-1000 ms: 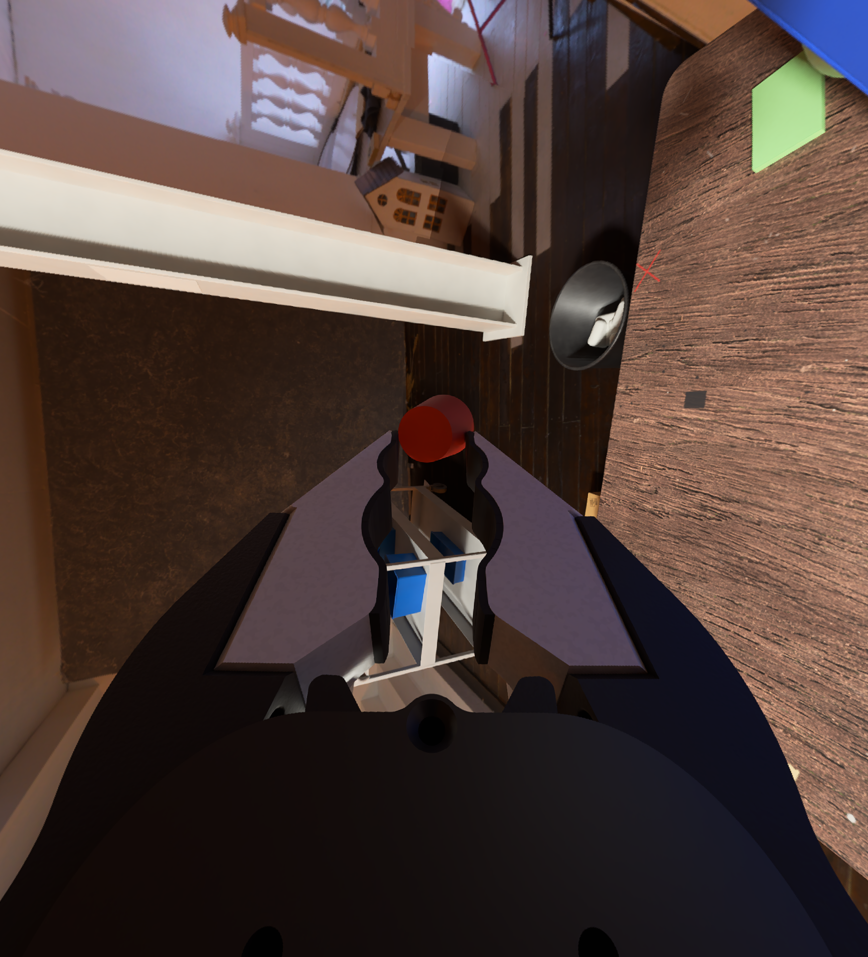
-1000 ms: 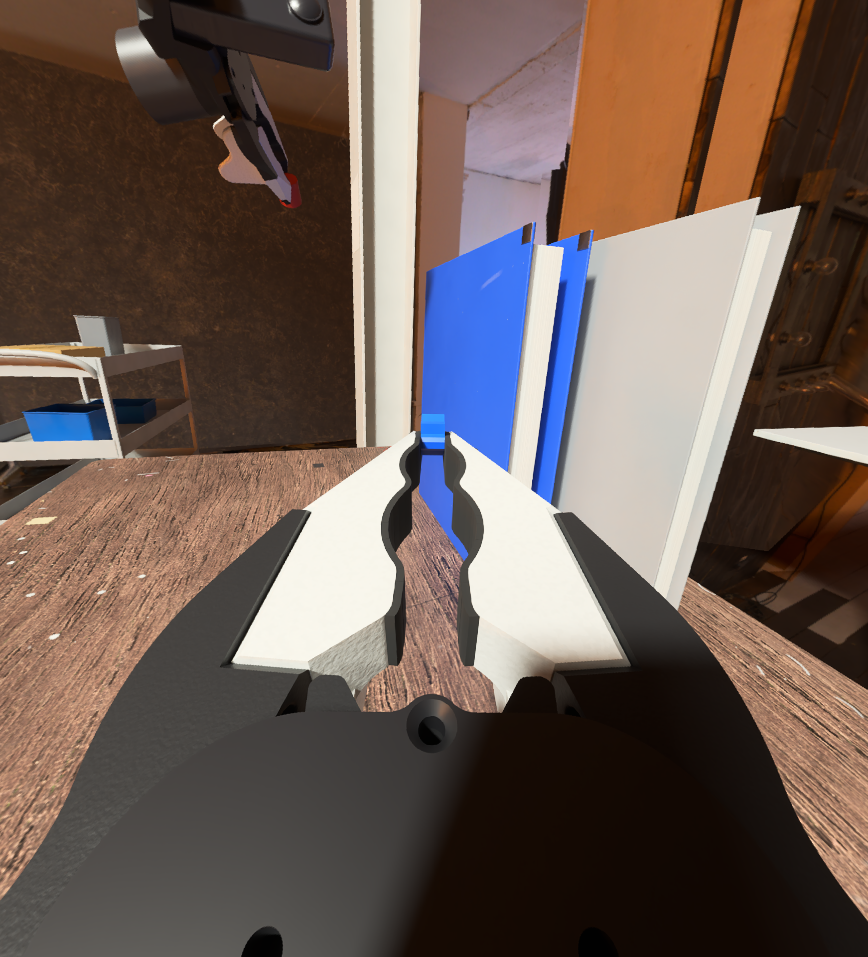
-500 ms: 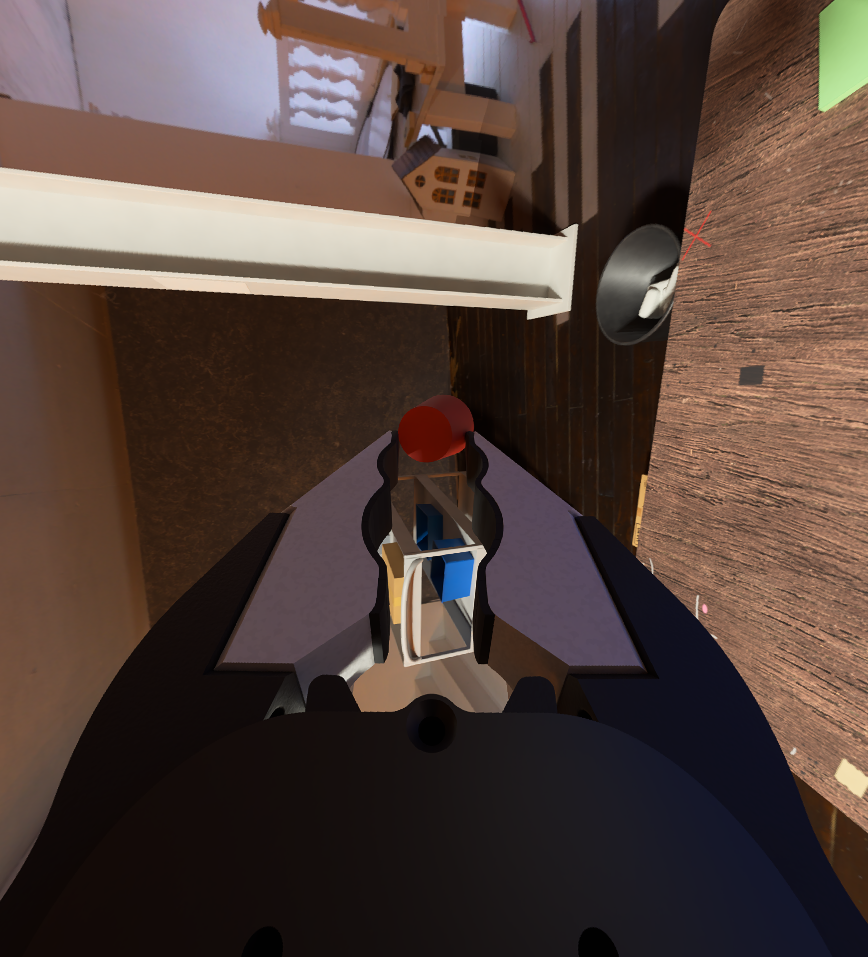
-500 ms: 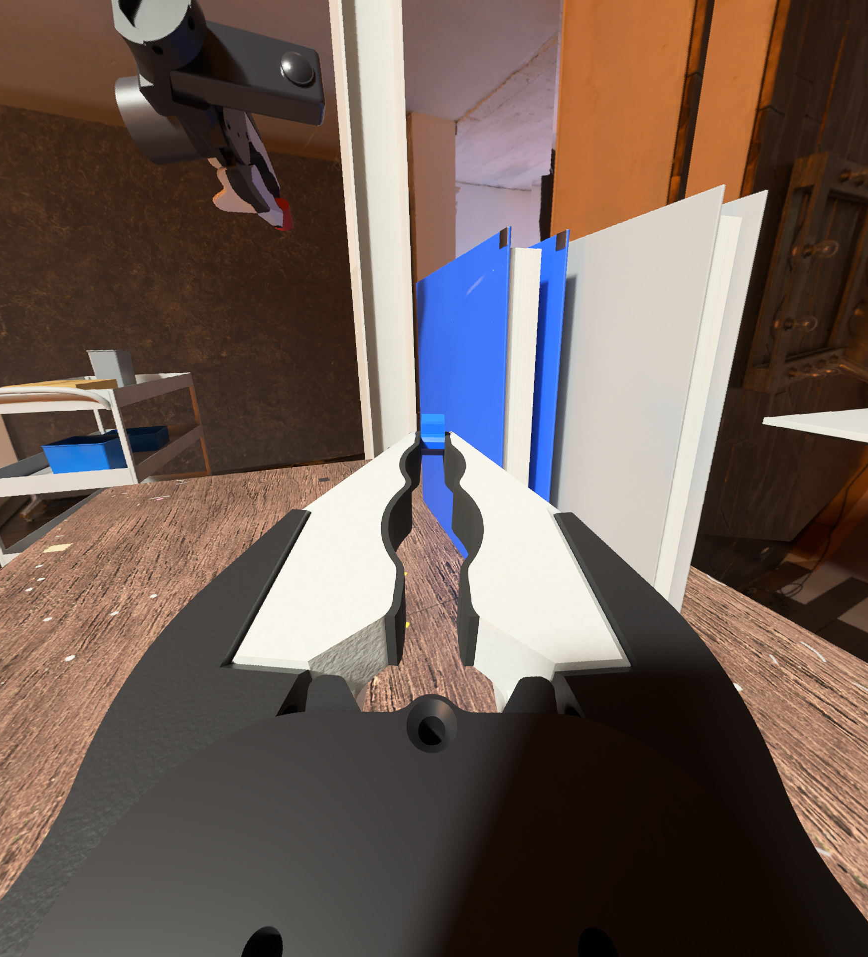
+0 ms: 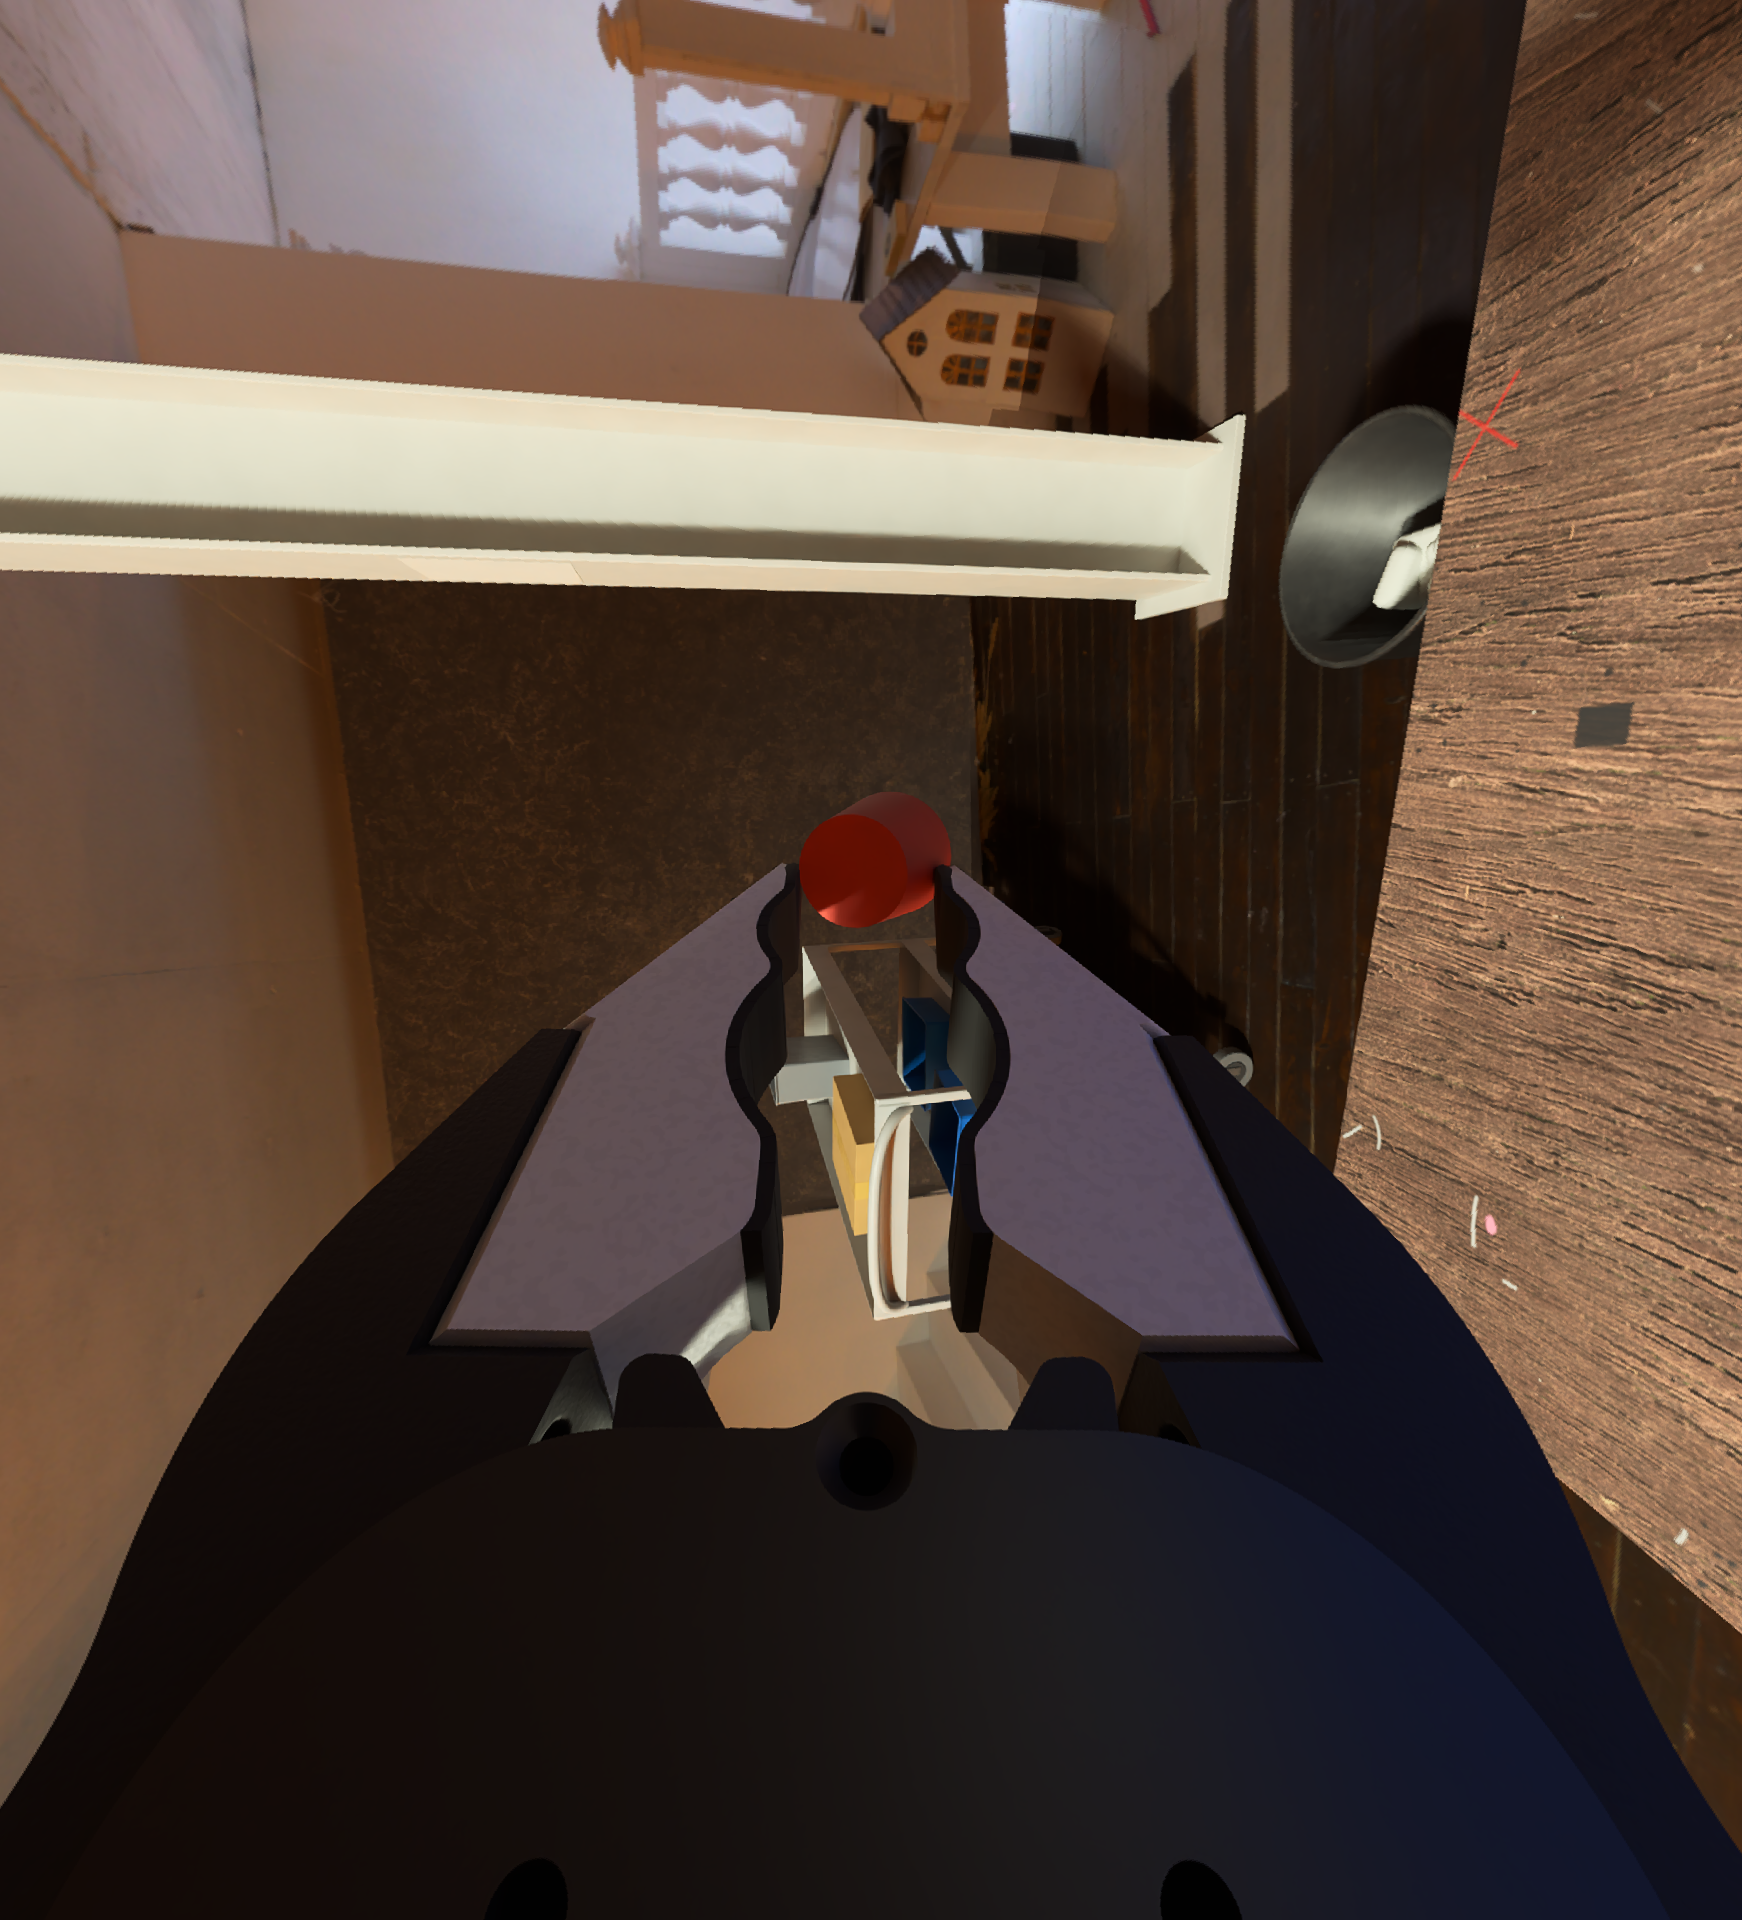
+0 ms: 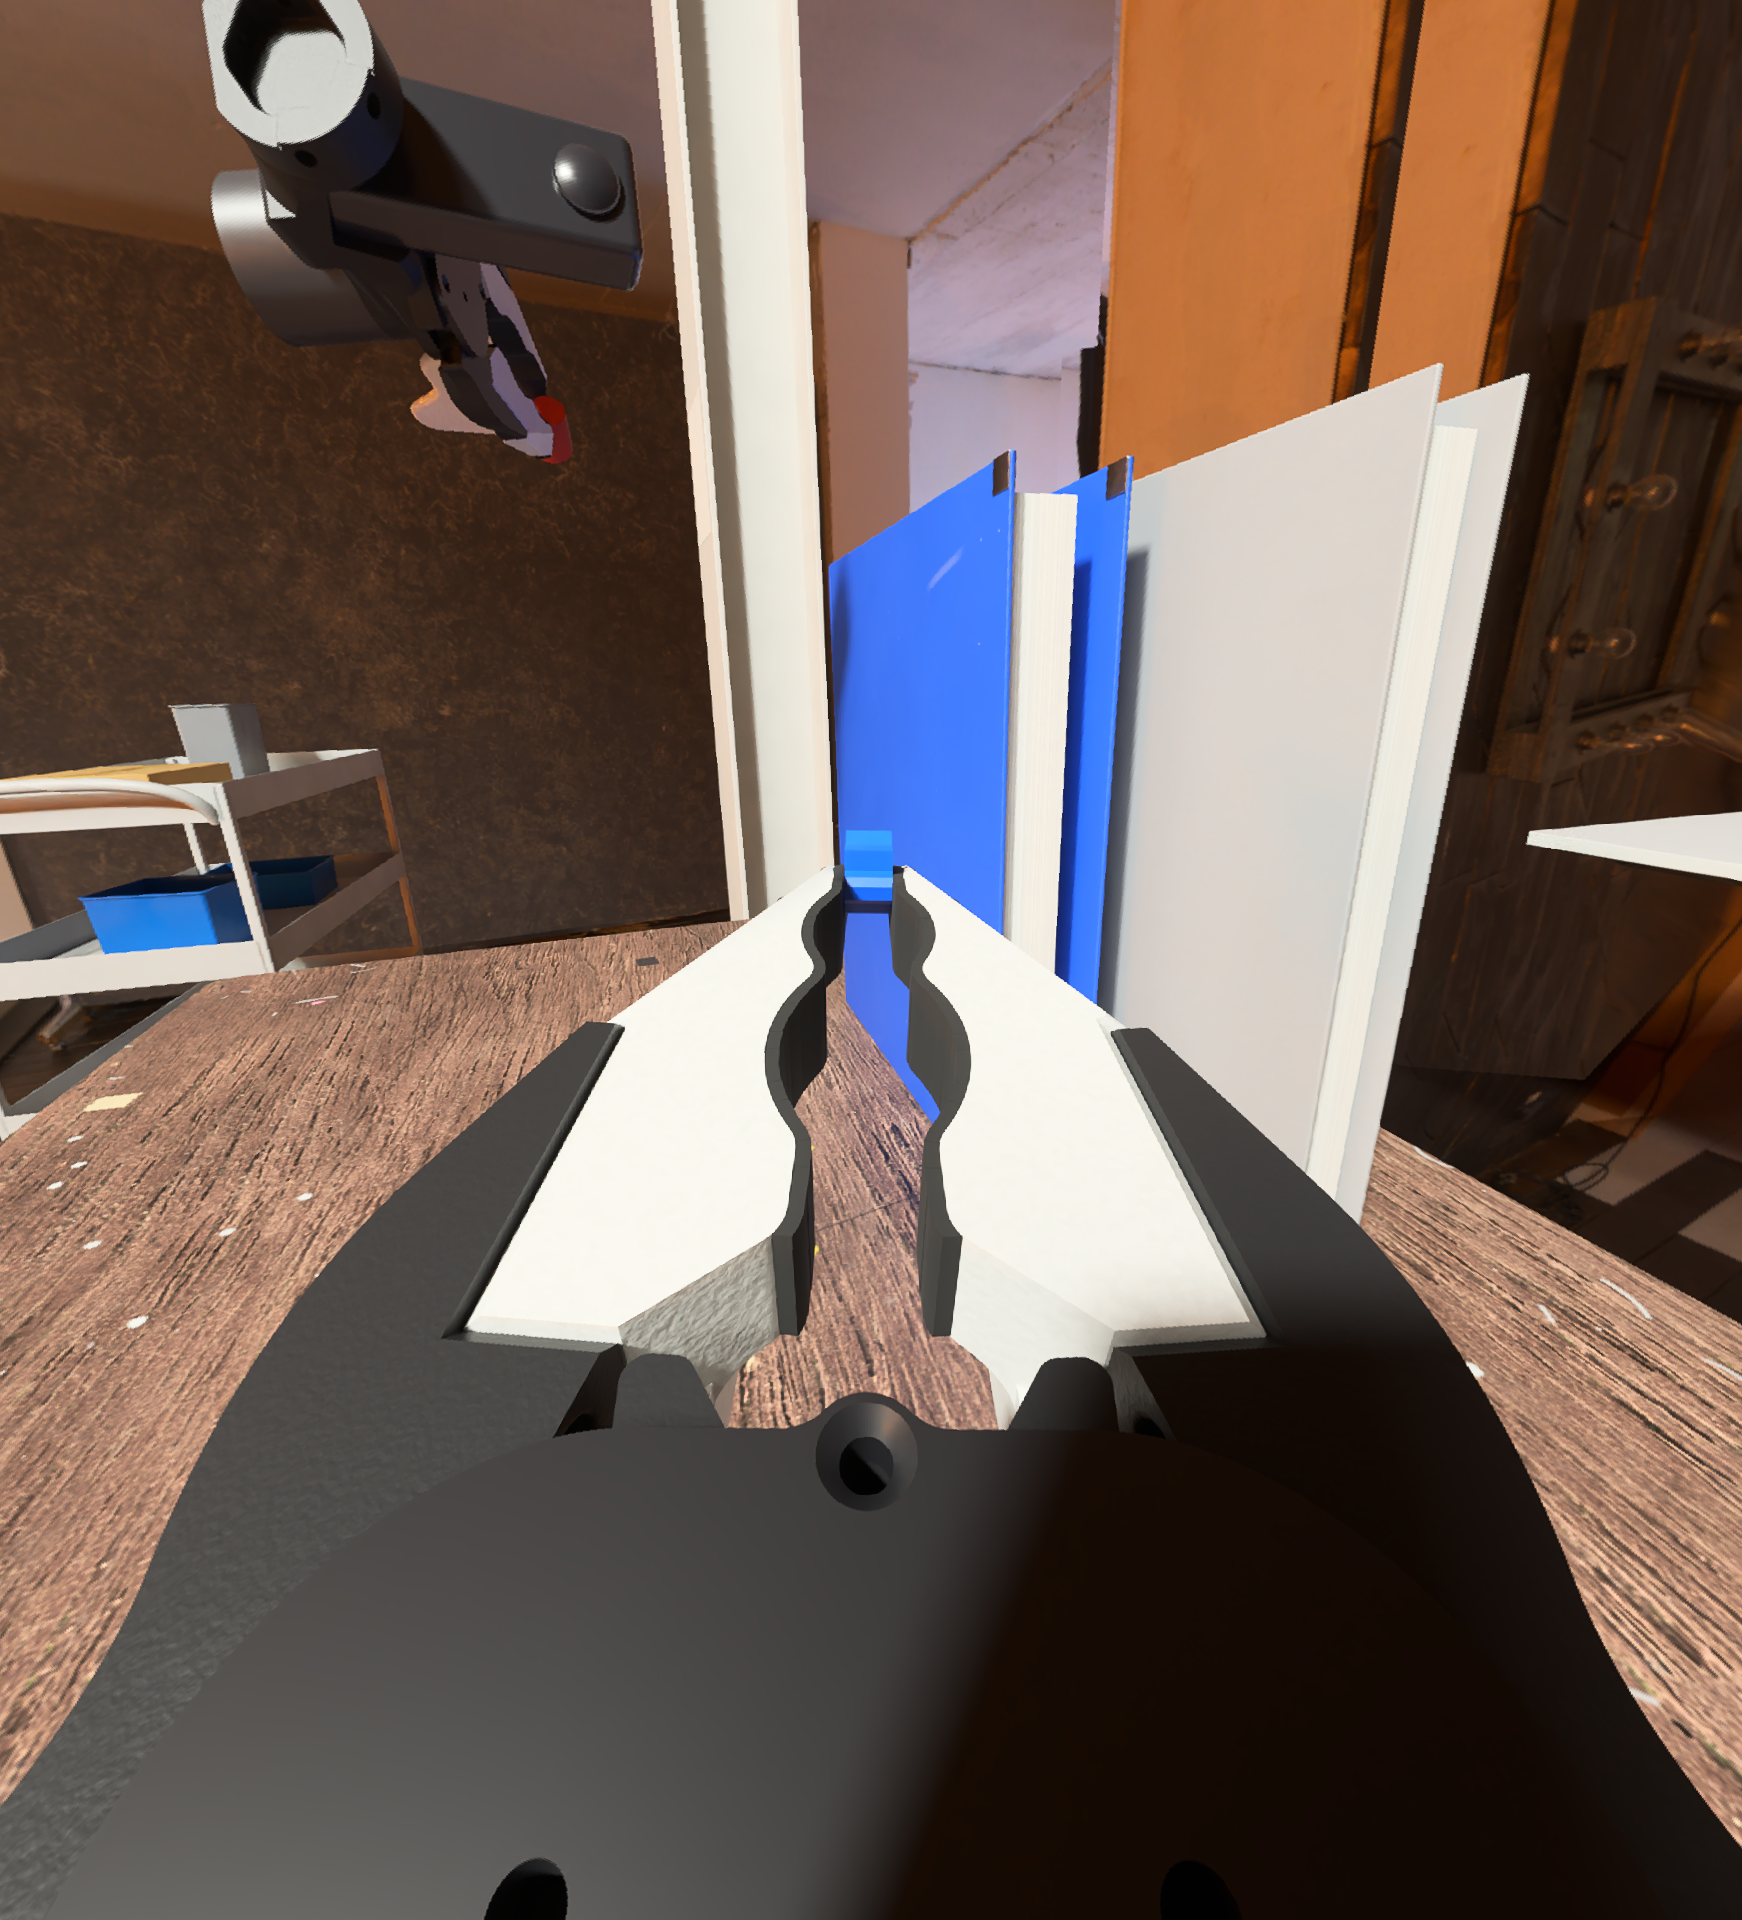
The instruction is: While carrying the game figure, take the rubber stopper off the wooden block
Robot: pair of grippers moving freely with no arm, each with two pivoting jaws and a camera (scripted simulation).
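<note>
Left claw (image 6: 534,426) nearer now, red rubber stopper (image 5: 872,871) between its tips.

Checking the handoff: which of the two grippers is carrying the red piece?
The left gripper: its fingertips are shut on the red stopper, raised well above the table. The right gripper pinches a small blue piece instead.

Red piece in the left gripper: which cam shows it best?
Left wrist view: the red piece sits large and unobstructed between the left gripper tips. Right wrist view shows it only as a tiny red tip, far off.
</note>
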